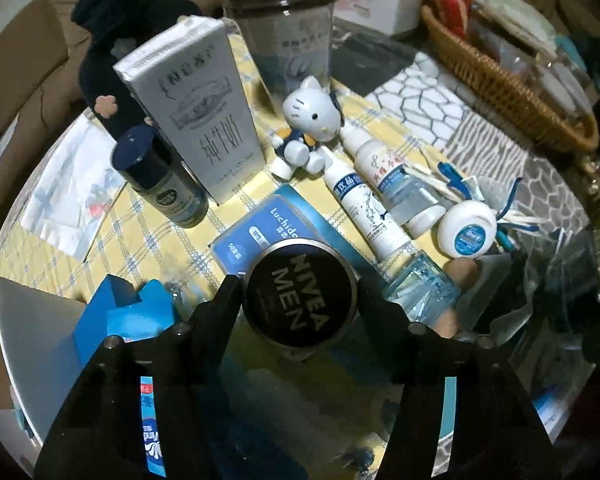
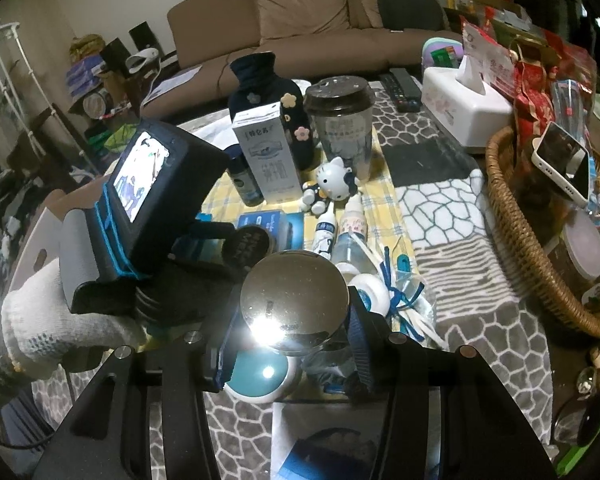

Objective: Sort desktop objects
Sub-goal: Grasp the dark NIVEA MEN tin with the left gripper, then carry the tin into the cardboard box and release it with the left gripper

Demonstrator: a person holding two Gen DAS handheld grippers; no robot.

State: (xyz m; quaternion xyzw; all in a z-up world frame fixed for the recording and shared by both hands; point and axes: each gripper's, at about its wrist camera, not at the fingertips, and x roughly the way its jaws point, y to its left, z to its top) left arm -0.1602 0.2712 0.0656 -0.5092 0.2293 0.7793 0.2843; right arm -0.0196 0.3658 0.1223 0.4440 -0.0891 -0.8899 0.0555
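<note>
A round black tin marked NIVEA MEN (image 1: 300, 296) lies on the yellow checked cloth (image 1: 148, 240). My left gripper (image 1: 300, 292) is shut on it, one black finger against each side. In the right wrist view the same tin (image 2: 252, 246) sits between the left gripper's fingers, and a white-gloved hand (image 2: 40, 320) holds that tool. My right gripper (image 2: 292, 320) is shut on a clear glass bottle with a shiny silver dome cap (image 2: 294, 300), blue pads at both sides. That glass bottle (image 1: 420, 292) stands just right of the tin.
Behind the tin are a blue box (image 1: 268, 220), a dark jar (image 1: 160, 184), a milk carton (image 1: 196, 120), a lidded cup (image 1: 288, 32) and a cat figurine (image 1: 306, 120). White bottles (image 1: 364, 208) and a floss case (image 1: 466, 232) lie right. A wicker basket (image 2: 520, 220) borders the right.
</note>
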